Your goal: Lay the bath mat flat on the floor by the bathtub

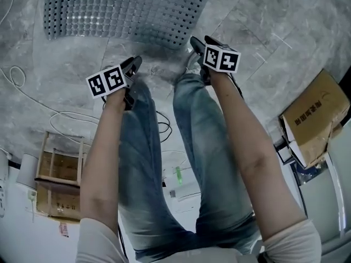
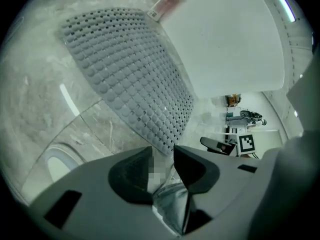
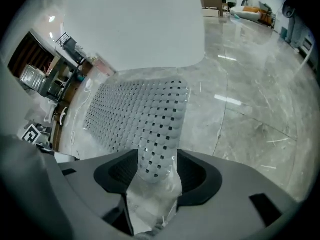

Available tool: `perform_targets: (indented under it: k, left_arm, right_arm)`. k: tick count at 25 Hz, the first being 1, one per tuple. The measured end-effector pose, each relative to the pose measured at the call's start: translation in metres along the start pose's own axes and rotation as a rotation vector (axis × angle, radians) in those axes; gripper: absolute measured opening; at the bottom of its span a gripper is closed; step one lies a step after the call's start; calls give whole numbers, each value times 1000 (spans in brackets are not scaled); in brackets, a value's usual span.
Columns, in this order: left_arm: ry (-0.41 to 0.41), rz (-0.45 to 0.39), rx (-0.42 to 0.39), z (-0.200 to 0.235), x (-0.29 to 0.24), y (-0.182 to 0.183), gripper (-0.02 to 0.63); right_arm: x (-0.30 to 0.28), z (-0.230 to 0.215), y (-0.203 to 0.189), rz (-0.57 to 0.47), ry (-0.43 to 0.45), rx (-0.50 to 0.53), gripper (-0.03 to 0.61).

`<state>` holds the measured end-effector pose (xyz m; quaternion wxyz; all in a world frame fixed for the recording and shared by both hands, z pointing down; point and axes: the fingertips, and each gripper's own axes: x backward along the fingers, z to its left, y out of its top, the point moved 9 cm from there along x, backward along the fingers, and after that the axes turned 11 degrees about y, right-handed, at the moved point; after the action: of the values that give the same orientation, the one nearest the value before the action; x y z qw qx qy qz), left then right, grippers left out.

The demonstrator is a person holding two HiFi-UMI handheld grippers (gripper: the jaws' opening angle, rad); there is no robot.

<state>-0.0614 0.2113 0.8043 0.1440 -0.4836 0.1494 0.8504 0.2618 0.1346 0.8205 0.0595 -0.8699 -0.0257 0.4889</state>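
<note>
Head view: grey perforated rubber bath mat (image 1: 126, 10) lies spread on the pale marble floor (image 1: 263, 26) just ahead of both claws. My left claw (image 1: 133, 67) is at its near left corner and my right claw (image 1: 196, 47) at its near right. Working the corners likely keeps the sheet unfolded.

Left gripper view: jaws apart, nothing pinched. The mat corner ends just past my tips and runs flat alongside the white bathtub (image 2: 225, 39).

Right gripper view: jaws wide. The rounded corner sits between them, and the pads seem not to press. The mat looks laid.
</note>
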Motion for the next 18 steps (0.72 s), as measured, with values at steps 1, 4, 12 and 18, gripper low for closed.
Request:
perform_targets:
  k: [1,4,12,18]
  left_arm:
    - [20,-22,-1,0,11,5,147]
    - [93,-104,5,6,47,26,155]
    - [297,-263,-15,49,155,66,226]
    - [392,-329,-85,96,176,96,236]
  right_arm:
    - [4,6,7,13,11,14,265]
    - [14,30,27,60,53,79,268]
    - [21,108,62,170,175,244,272]
    - [-8,163,96,162,211,318,267]
